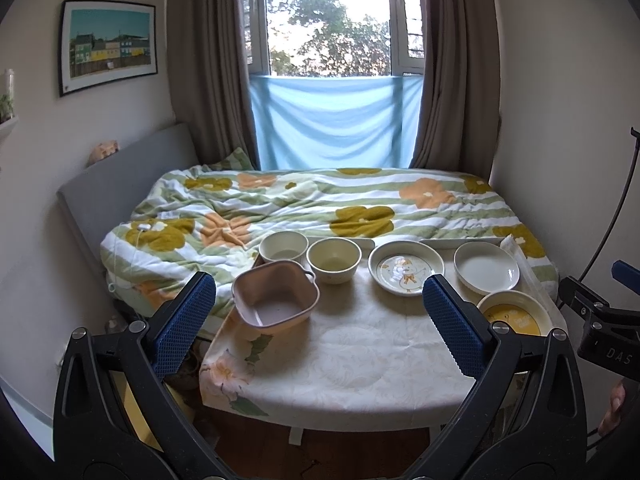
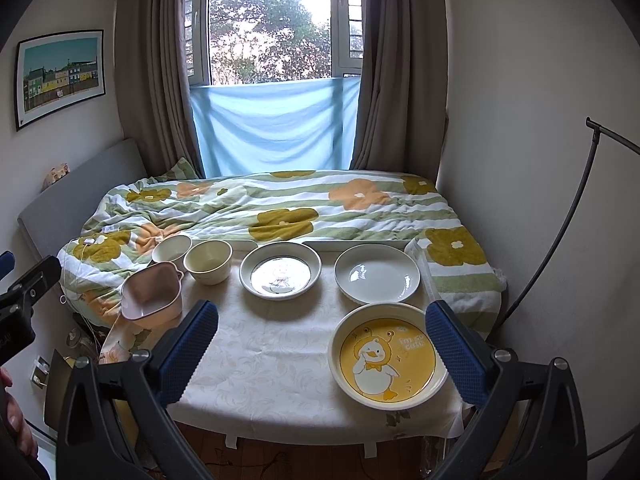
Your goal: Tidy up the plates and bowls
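Observation:
On the cloth-covered table (image 1: 352, 360) stand a pink square bowl (image 1: 275, 298) at the left, two cream round bowls (image 1: 283, 246) (image 1: 334, 260) behind it, a duck-print plate (image 1: 405, 267), a plain white plate (image 1: 486, 266) and a yellow duck plate (image 1: 514, 314) at the right. In the right wrist view: pink bowl (image 2: 152, 294), cream bowls (image 2: 172, 249) (image 2: 209, 261), printed plate (image 2: 280, 270), white plate (image 2: 377, 274), yellow duck plate (image 2: 387, 361). My left gripper (image 1: 320, 324) is open and empty above the table's near side. My right gripper (image 2: 322, 352) is open and empty, near the yellow plate.
A bed with a flowered quilt (image 1: 320, 208) lies right behind the table. A clear plastic box (image 2: 420, 256) sits at the table's far right. Walls close in on both sides; a black stand (image 2: 576, 216) leans at the right. The window and curtains are beyond the bed.

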Motion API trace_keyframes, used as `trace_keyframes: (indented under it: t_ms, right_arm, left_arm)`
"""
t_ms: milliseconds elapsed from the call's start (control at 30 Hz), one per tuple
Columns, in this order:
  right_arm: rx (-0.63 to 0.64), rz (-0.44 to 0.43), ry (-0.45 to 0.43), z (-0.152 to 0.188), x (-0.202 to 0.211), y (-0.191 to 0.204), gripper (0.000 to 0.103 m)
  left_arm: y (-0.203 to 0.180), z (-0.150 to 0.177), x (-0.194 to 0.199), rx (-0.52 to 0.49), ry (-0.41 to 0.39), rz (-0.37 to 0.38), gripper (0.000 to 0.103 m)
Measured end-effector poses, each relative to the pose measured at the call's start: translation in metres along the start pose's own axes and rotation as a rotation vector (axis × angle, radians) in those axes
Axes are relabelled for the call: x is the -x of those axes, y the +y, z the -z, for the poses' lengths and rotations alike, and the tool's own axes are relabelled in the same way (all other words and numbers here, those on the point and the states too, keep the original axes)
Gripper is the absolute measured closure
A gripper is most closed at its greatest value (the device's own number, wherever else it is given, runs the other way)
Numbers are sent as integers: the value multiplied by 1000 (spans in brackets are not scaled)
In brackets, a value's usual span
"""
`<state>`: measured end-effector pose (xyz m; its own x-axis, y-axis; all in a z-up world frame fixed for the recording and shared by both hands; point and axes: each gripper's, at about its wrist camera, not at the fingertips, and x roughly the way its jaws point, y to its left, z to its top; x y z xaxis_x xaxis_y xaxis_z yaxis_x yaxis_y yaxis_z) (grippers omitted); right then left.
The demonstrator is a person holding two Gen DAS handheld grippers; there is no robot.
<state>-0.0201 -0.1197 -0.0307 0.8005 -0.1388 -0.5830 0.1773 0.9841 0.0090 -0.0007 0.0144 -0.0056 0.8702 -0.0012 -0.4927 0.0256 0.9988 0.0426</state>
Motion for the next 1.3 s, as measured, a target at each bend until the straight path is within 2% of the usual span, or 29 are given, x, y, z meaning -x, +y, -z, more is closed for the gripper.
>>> trace_keyframes:
  t_ms: [133,233,300,400,500,600,767,900,967,1033,1100,1233,1300]
  right_arm:
    - [-28,-1,16,-3,2,-3,0]
    - [-59,12,47,-2,-3,-13,0]
    - [-79,4,72,6,-10,-21,0]
    - [-86,66,101,22,-24,-37,0]
    - [-114,67,150,39,-41,-62,0]
    - [-174,35,214,55,-65,-99,0]
    - [-230,-8,335,81,-114,-156,0]
    - [-285,-108,385,99,-149,-195,1]
    - [-297,-167,401,108,-164,-207,7]
    - [-299,-206,420,112,-178,-216,22]
    - [-302,-238,433,115,-188,-223,32]
    - [-294,-273,452,116,-207,-232,43]
    - [-297,-288,461,116,-212,-235,50]
  left_arm:
    - [-8,-8,-4,-28,1,29,0]
    - [-16,-11,-17,-37,30,114,0]
    - [-26,-7,-37,-47,77,184,0]
    - [-47,3,-67,-79,160,210,0]
    - [-76,17,-96,-103,232,271,0]
    - [-107,31,-125,-129,305,320,0]
    - [-162,61,-183,-134,463,450,1]
    - [-205,90,-225,-172,574,506,2]
    - [-223,104,-245,-180,624,524,6]
    - [-236,114,-258,-185,664,528,13]
    - [-246,121,-268,-190,693,522,27]
    - [-258,130,-283,-185,730,518,37]
    - [-265,134,-290,-183,746,514,50]
